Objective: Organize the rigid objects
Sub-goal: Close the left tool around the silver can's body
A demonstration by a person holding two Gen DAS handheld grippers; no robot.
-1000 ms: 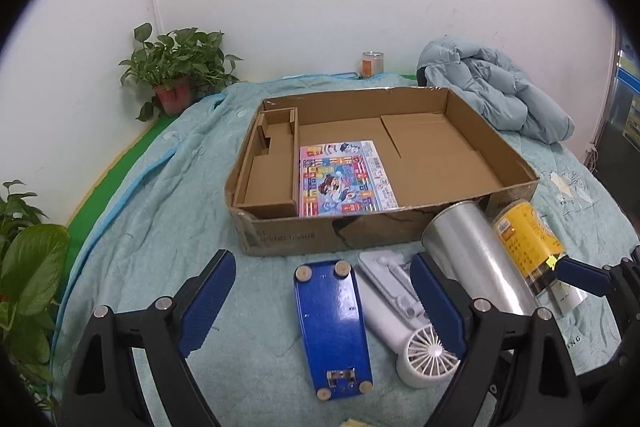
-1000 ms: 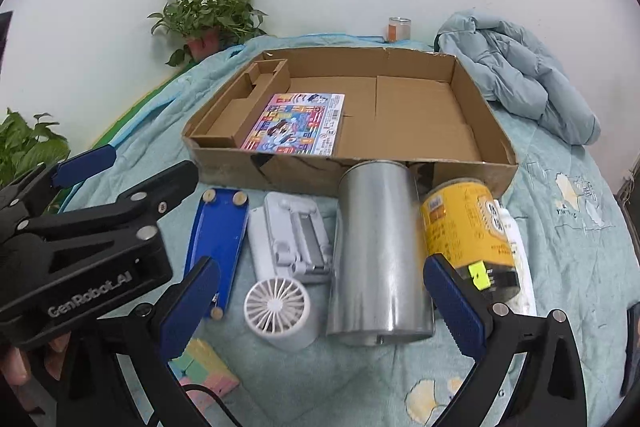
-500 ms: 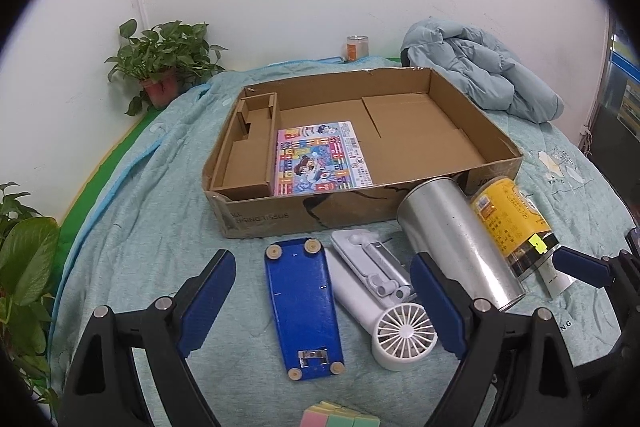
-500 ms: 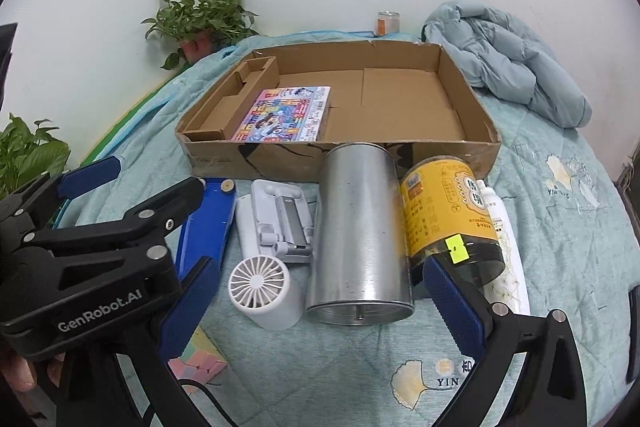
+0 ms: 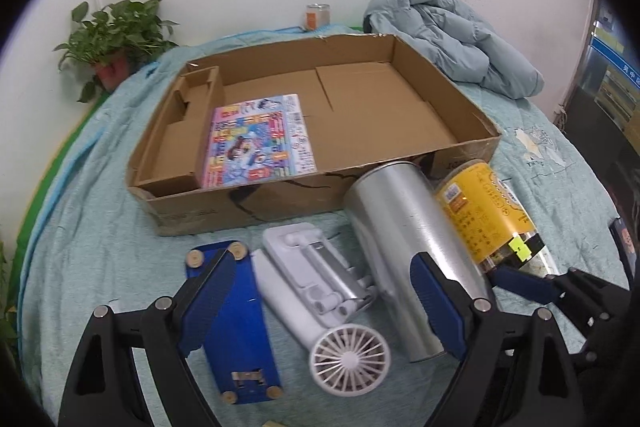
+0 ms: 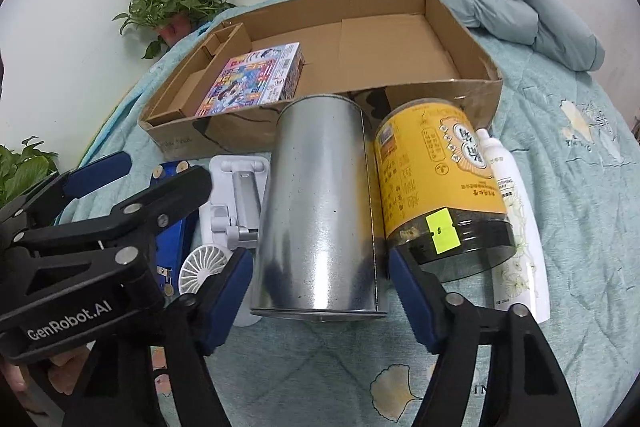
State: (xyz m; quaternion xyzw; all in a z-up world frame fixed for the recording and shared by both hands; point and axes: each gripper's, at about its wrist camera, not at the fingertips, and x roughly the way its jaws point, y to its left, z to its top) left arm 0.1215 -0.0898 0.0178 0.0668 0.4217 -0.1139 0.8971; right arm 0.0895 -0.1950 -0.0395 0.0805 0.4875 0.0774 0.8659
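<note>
A silver can point(image 6: 320, 195) lies on the bedspread in front of a shallow cardboard box point(image 6: 240, 131). My right gripper point(image 6: 320, 275) is closing around the can's near end, and its blue pads point(image 6: 412, 299) touch both sides. A yellow-labelled jar point(image 6: 436, 171) and a white bottle point(image 6: 516, 227) lie just to the right. My left gripper point(image 5: 324, 263) stands open above a white folding stand point(image 5: 316, 267), a white hand fan point(image 5: 348, 351) and a flat blue item point(image 5: 240, 327), holding nothing. A colourful flat package point(image 5: 256, 139) lies inside the box.
A crumpled pale blue jacket point(image 5: 452, 39) lies behind the box on the right. A potted plant point(image 5: 116, 43) and a small tin point(image 5: 318, 17) stand by the back wall. More leaves point(image 6: 24, 167) show at the left edge. The two grippers sit close side by side.
Both grippers have come down and closer to the objects. The right gripper's jaws have narrowed from wide open onto the silver can. The left gripper's jaws have stayed wide.
</note>
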